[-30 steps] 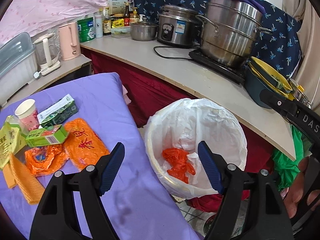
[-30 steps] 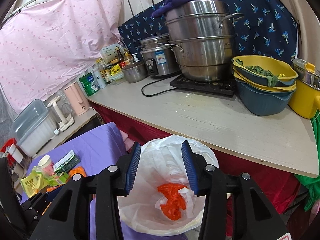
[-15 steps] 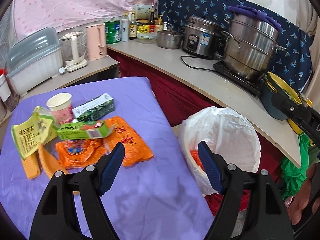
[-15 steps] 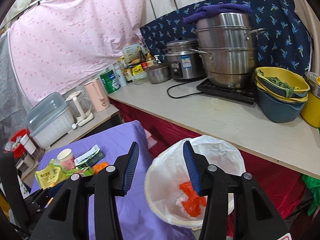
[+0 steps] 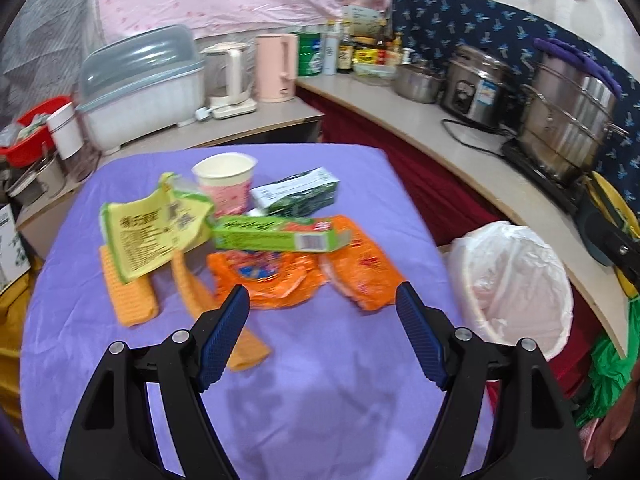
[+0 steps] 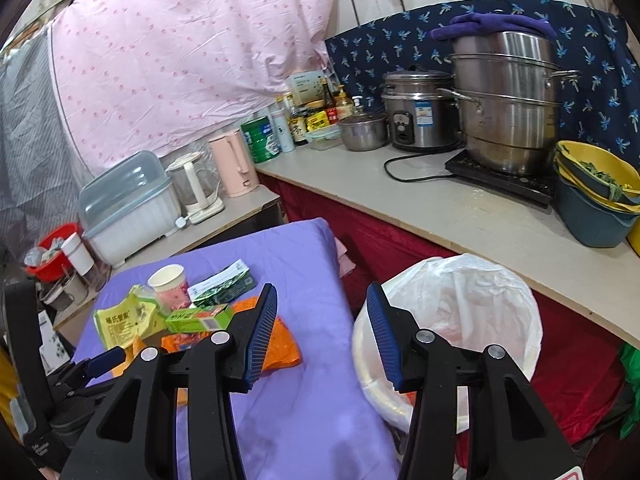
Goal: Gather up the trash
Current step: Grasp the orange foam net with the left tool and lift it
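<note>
On the purple-covered bench (image 5: 328, 380) in front of you, the trash lies in 1 cluster: a paper cup (image 5: 225, 180), upright and with nothing visible inside; a yellow-green wrapper (image 5: 148, 232) just beside it; a dark green carton (image 5: 298, 193); a light green box (image 5: 276, 237) resting across 2 orange packets (image 5: 266, 280) (image 5: 366, 272); and orange strips (image 5: 128, 300) at the near left edge.

Your left claw (image 5: 323, 334) is above the bench on the near side of this cluster, jaws wide apart, nothing between them. Your right claw (image 6: 322, 332) is above the gap between the bench edge and the bin, jaws partly apart and empty.

The bin (image 6: 452, 336) stands beside the right edge of the bench, below the long kitchen bench (image 6: 460, 216). It is lined with a white plastic bag (image 5: 516, 276). A patch of orange shows at the bottom in the right wrist view; it is too blurred to identify.

On the kitchen bench, the stacked basins (image 6: 600, 192) hold green leaves in the top yellow 1. The steamer pot (image 6: 508, 108) is covered by a purple cloth; its contents are hidden. The lidded dish box (image 5: 140, 84) is closed.
</note>
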`<state>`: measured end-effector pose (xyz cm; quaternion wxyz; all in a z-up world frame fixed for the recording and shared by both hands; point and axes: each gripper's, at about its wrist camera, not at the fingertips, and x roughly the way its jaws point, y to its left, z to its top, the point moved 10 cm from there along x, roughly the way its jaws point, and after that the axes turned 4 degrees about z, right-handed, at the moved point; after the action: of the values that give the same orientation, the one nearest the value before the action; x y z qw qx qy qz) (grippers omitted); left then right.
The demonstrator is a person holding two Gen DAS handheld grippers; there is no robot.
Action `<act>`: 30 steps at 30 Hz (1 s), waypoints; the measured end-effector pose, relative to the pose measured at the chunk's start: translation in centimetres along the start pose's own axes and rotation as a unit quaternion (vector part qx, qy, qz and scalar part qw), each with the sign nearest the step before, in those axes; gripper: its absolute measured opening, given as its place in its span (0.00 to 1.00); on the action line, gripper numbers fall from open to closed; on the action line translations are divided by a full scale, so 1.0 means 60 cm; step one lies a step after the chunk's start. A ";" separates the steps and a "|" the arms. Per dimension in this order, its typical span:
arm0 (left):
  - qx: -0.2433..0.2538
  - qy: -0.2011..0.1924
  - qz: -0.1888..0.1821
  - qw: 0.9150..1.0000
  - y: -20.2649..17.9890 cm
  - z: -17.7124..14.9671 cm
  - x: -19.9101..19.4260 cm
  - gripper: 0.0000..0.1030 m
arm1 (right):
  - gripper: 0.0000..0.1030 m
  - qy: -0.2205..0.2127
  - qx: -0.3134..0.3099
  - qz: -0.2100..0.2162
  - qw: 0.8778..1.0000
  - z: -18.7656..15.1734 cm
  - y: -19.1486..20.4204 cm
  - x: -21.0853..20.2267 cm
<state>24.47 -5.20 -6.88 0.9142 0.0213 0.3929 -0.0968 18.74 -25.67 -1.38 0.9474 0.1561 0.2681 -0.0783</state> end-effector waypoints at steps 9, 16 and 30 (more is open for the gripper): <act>-0.054 0.059 0.040 0.996 0.113 -0.053 0.060 0.70 | 0.45 0.035 -0.016 0.023 0.999 -0.053 0.066 0.044; -0.085 0.093 0.035 0.991 0.143 -0.084 0.110 0.70 | 0.45 0.069 -0.010 0.036 0.997 -0.101 0.090 0.092; -0.112 0.139 -0.023 0.984 0.150 -0.127 0.177 0.21 | 0.45 0.122 0.003 0.036 0.992 -0.174 0.101 0.170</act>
<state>27.90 2.80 -20.17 0.8449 -0.0768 0.5248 -0.0691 23.71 -17.14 -13.70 0.9094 0.1766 0.3756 -0.0258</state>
